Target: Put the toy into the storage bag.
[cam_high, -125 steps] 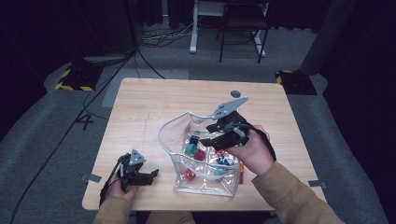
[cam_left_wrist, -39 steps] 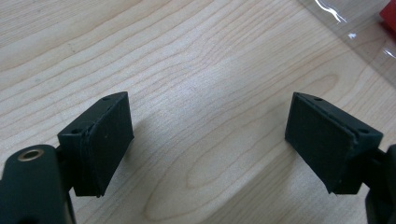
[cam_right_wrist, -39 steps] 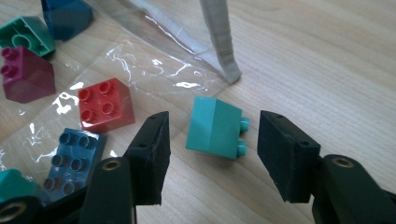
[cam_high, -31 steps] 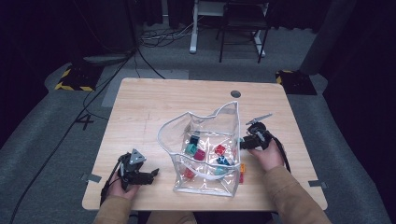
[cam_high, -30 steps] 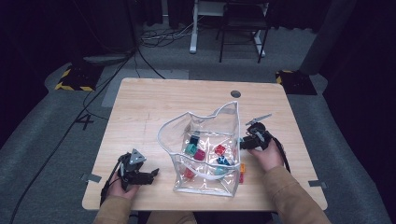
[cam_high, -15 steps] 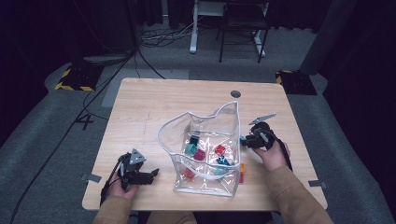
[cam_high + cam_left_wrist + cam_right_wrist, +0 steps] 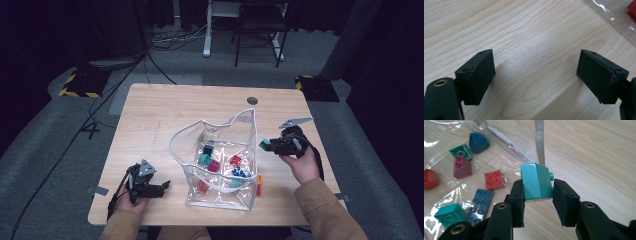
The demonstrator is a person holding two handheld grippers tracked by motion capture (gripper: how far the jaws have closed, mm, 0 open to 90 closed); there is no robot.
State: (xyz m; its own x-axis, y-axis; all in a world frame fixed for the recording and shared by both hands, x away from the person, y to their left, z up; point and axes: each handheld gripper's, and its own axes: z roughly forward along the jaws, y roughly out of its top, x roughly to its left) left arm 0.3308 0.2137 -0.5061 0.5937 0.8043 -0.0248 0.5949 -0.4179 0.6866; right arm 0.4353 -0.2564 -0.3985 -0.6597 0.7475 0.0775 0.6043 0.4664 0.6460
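Observation:
A clear plastic bag (image 7: 220, 165) stands open in the middle of the wooden table, with several toy bricks inside. Just right of the bag's upright edge, my right gripper (image 7: 270, 145) is shut on a teal brick (image 7: 265, 145), lifted off the table. In the right gripper view the teal brick (image 7: 536, 182) sits squeezed between both pads, with my right gripper (image 7: 537, 200) facing the bag (image 7: 499, 142). My left gripper (image 7: 159, 187) rests open near the front left edge; in the left gripper view my left gripper (image 7: 536, 75) spans bare wood.
Inside the bag lie a red brick (image 7: 494, 180), a magenta brick (image 7: 462, 166), a dark blue plate (image 7: 480, 202) and other teal ones. An orange and red brick stack (image 7: 258, 184) stands by the bag's right front corner. A cable hole (image 7: 252, 100) is at the back.
My right gripper left the bag's mouth, moved out to the right side of the bag and now holds a teal brick there. The left gripper has stayed put.

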